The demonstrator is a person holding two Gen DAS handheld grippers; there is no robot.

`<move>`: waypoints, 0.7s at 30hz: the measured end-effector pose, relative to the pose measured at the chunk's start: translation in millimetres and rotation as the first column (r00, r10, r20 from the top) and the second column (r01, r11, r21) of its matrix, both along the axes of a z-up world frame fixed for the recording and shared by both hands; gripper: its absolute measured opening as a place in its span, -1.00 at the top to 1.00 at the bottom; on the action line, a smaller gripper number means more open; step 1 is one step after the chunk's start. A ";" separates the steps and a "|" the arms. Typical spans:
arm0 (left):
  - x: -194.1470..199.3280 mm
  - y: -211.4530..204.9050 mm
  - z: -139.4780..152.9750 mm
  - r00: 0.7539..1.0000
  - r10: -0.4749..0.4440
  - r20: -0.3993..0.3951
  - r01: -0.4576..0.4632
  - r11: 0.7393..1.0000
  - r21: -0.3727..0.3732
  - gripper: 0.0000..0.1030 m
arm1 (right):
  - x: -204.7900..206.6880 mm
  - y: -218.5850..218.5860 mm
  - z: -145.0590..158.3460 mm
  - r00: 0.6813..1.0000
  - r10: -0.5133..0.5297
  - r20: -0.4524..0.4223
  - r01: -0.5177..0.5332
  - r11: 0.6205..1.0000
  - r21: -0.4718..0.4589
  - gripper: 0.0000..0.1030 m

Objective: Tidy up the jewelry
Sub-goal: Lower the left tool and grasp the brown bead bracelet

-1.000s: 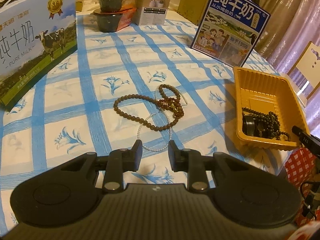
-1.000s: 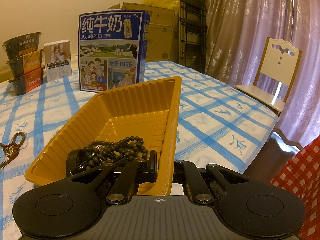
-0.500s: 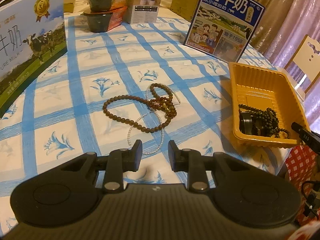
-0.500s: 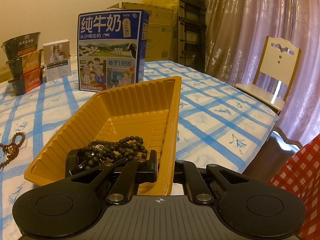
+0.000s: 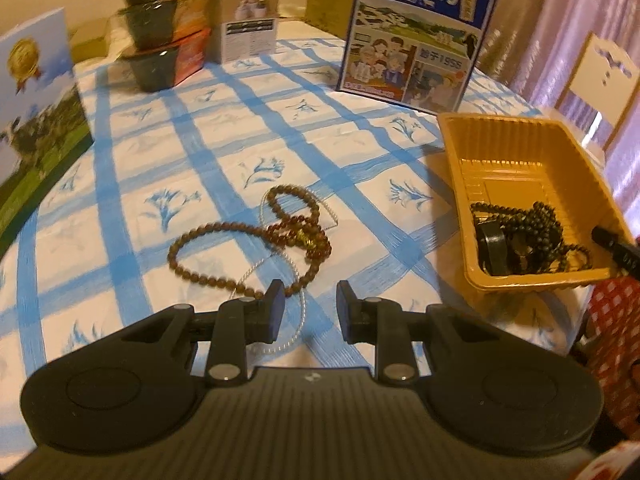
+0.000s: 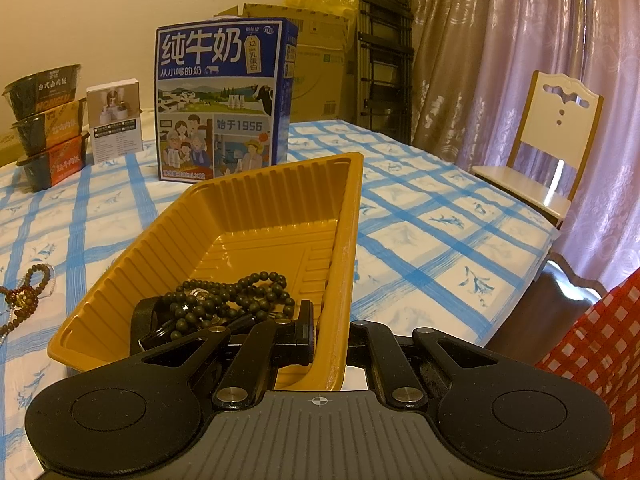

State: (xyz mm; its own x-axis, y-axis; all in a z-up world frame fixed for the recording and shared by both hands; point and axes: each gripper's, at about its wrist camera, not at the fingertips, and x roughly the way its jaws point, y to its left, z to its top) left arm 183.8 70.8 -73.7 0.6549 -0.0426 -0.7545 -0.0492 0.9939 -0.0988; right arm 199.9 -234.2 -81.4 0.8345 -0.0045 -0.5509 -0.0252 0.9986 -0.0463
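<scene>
A long brown bead necklace (image 5: 208,256), a reddish bead cluster (image 5: 308,236), a small brown bracelet (image 5: 288,196) and a white pearl strand (image 5: 298,312) lie tangled on the blue-checked tablecloth. My left gripper (image 5: 310,312) hovers just above their near side. It is open, and only the pearl strand on the cloth shows through the gap. The yellow tray (image 5: 516,152) sits to the right and holds dark beads (image 5: 532,228) and a black band (image 5: 494,248). My right gripper (image 6: 332,340) is shut on the near wall of the yellow tray (image 6: 344,240), beside the dark beads (image 6: 232,300).
A blue milk box (image 5: 420,36) stands behind the tray and another milk box (image 5: 32,120) stands at far left. Stacked food bowls (image 5: 164,28) and a small white box (image 5: 248,20) are at the back. A chair (image 6: 552,140) and a red-checked cloth (image 6: 600,340) lie past the table's right edge.
My left gripper has come closer to the jewelry pile, sunk a little and rolled, so the beads now lie right at its fingertips. The right gripper and the tray have kept still.
</scene>
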 end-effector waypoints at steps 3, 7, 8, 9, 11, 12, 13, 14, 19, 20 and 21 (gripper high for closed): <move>9.3 -3.7 -6.1 1.000 -0.027 0.000 0.027 0.999 0.032 0.53 | 0.0 0.1 0.0 1.000 0.001 0.000 -0.001 1.000 -0.001 0.87; 21.6 -10.0 -15.7 0.997 -0.079 -0.002 0.079 0.994 0.078 0.53 | -0.5 -0.7 -0.5 1.000 0.002 -0.001 -0.002 1.000 -0.001 0.87; 24.6 -11.8 -17.6 0.995 -0.095 -0.004 0.095 0.991 0.092 0.53 | 0.3 -0.1 -0.3 1.000 0.001 -0.001 -0.001 1.000 -0.001 0.87; 28.3 -14.2 -20.0 0.993 -0.116 -0.007 0.116 0.987 0.106 0.53 | 0.4 0.0 -0.2 1.000 0.001 -0.001 -0.001 1.000 -0.001 0.87; 34.3 -18.0 -24.6 0.989 -0.150 -0.015 0.151 0.980 0.129 0.53 | 0.4 0.1 0.0 1.000 0.001 0.000 -0.001 1.000 -0.001 0.87; 37.4 -20.0 -26.7 0.986 -0.168 -0.018 0.169 0.976 0.140 0.54 | 0.3 -0.6 -2.0 1.000 0.002 -0.001 -0.002 1.000 -0.002 0.87; 40.5 -21.8 -28.6 0.982 -0.186 -0.019 0.187 0.971 0.150 0.53 | 0.3 -0.7 -1.9 1.000 0.002 -0.001 -0.002 1.000 -0.002 0.87; 42.7 -23.6 -30.2 0.979 -0.202 -0.021 0.202 0.966 0.162 0.54 | 0.4 -0.6 -1.8 1.000 0.001 -0.001 -0.001 1.000 -0.001 0.87; 53.8 -31.1 -40.1 0.962 -0.270 -0.038 0.271 0.937 0.222 0.63 | 0.7 -0.7 -1.9 1.000 0.002 -0.001 -0.002 1.000 -0.001 0.87; 55.5 -31.9 -41.7 0.960 -0.277 -0.040 0.279 0.932 0.233 0.65 | 0.7 -0.7 -2.0 1.000 0.001 -0.002 -0.001 1.000 -0.001 0.87; 57.4 -32.7 -43.0 0.958 -0.285 -0.042 0.286 0.927 0.243 0.66 | 0.8 -0.7 -2.0 1.000 0.001 -0.002 -0.001 1.000 -0.001 0.87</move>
